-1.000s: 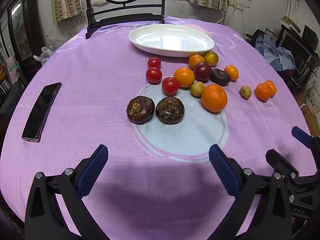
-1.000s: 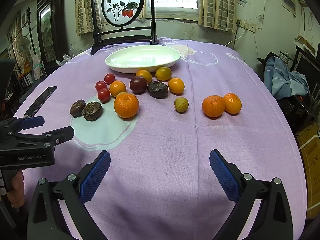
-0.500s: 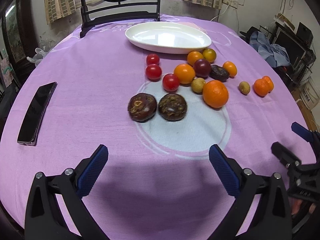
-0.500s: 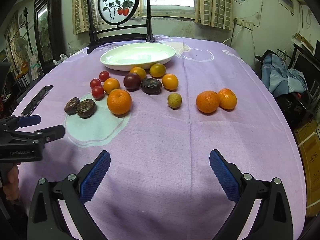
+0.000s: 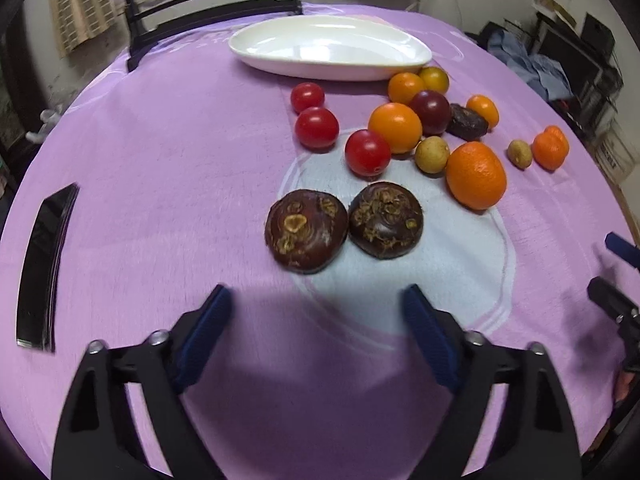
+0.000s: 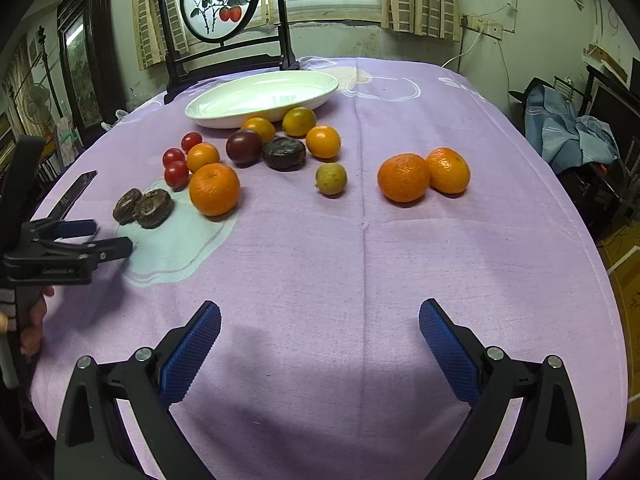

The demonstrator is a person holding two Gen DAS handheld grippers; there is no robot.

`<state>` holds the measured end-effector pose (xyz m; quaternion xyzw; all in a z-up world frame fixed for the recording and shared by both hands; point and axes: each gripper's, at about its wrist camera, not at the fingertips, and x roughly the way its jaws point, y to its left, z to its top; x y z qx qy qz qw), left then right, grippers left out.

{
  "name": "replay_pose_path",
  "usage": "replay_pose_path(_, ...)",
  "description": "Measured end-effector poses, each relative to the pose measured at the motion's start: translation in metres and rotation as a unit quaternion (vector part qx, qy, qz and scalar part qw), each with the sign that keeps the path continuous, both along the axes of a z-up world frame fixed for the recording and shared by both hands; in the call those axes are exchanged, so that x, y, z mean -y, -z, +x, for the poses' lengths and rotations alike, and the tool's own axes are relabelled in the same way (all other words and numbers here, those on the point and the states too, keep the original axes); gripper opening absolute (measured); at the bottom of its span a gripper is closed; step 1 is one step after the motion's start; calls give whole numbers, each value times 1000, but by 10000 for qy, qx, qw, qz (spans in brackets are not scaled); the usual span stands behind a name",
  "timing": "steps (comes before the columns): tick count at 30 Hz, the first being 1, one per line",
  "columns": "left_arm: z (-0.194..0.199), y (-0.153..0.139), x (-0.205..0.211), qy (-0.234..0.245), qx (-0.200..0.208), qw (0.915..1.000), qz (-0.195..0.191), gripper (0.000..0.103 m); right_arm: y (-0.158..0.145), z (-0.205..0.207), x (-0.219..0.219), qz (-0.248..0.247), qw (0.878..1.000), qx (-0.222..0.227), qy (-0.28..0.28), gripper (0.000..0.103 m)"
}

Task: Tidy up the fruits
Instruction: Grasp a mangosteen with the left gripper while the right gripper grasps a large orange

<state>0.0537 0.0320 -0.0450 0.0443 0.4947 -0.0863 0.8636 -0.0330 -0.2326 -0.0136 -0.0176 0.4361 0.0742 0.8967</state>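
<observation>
So the left claw point(image 5: 316, 316) hung just short of 2 dark brown fruits point(image 5: 344, 224) lying side by side and touching; its jaws had just been closing a bit, but nothing sat between them, so it was released. The right claw point(image 6: 320, 336) was spread wide over bare purple tabletop point(image 6: 440, 260), gripping nothing. Everything else, 3 red tomatoes point(image 5: 328, 128), a big orange point(image 5: 476, 176) and the smaller fruit, lay loose near the white plate point(image 5: 332, 46). A phone point(image 5: 44, 260) lay off to the left.
</observation>
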Motion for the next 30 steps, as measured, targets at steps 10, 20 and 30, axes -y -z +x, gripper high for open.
replay_pose_path(10, 35, -3, 10, 482, 120, 9988, -1, 41, 0, 6, 19, -168, 9994, -138, 280, 100)
replay_pose_path(20, 1, -17, -5, 245, 103, 9976, -635, 41, -2, 23, -17, 12, 9992, -290, -290, 100)
replay_pose_path(30, -23, -9, -3, 231, -91, 9957, -892, 41, 12, 77, -99, -660, 9906, -422, -1118, 87)
